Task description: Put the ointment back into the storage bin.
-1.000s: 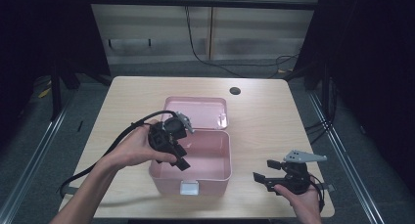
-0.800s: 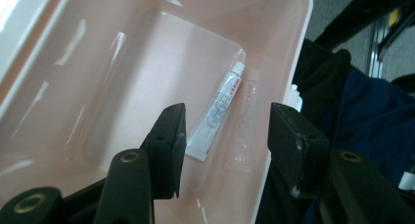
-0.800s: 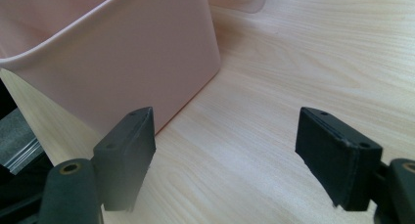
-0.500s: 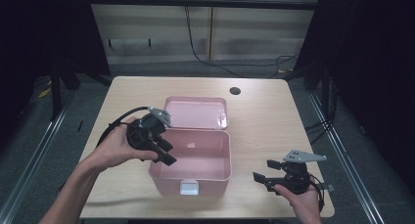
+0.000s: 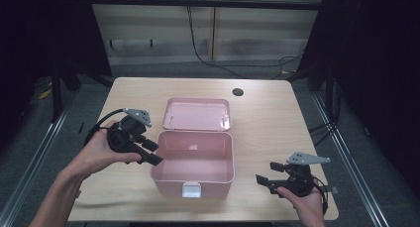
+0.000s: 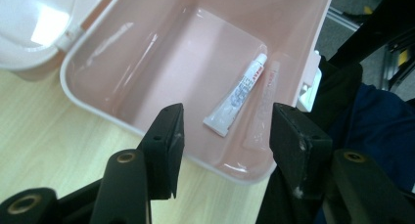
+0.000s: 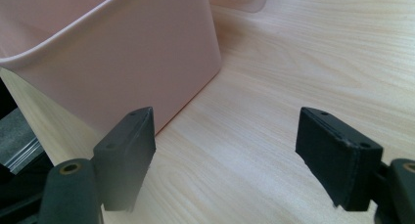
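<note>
In the high view, a pink box (image 5: pixel 193 162) stands open near the front edge of the counter (image 5: pixel 262 118), its lid (image 5: pixel 198 114) folded back flat toward the far edge. The left hand-held gripper (image 5: pixel 151 151) hangs just beside the box's left wall, tilted down toward it, jaws apart and empty. The right hand-held gripper (image 5: pixel 267 173) sits low near the front right corner, pointing at the box's right wall, also spread and holding nothing. In the left gripper view, the jaws stand moderately apart above the box rim (image 6: pixel 98 106), and a small white tube (image 6: pixel 236 98) lies on the box floor, close to the front wall. In the right gripper view, the jaws gape wide over bare counter (image 7: pixel 274 87), with the box's outer wall (image 7: pixel 112 57) just beside the left jaw.
</note>
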Available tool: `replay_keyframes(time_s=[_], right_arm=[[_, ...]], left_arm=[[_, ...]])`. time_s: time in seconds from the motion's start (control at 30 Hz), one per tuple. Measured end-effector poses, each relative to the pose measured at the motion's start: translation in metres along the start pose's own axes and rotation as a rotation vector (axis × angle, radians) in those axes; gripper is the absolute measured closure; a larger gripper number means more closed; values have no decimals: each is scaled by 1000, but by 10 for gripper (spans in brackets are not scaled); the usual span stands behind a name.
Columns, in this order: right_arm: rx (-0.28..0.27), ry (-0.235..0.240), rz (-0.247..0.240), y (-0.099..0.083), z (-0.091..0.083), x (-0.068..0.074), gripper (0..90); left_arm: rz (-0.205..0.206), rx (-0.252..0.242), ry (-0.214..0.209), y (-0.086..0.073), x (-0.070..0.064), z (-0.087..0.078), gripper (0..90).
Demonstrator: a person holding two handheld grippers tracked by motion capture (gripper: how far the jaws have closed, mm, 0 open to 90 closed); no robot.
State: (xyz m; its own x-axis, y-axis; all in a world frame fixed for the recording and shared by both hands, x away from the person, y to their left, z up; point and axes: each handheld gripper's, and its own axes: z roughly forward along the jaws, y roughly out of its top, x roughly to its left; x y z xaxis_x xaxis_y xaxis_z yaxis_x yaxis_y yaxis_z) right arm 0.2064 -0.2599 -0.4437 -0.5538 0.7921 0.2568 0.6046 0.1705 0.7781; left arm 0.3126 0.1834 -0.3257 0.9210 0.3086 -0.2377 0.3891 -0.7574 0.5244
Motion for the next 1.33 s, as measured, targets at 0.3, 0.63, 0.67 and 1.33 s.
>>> replay_keyframes(time_s=[0.3, 0.63, 0.67, 1.33], right_arm=[[2, -4, 5, 0, 0, 0, 223], [2, -6, 6, 0, -1, 0, 223], [1, -7, 6, 0, -1, 0, 223], [-12, -20, 14, -1, 1, -1, 227]], left_arm=[[-44, -41, 18, -24, 9, -8, 462], [-98, -64, 56, -57, 18, -13, 432], [-99, -72, 62, -59, 19, -13, 429], [-183, -47, 111, -116, 33, 27, 414]])
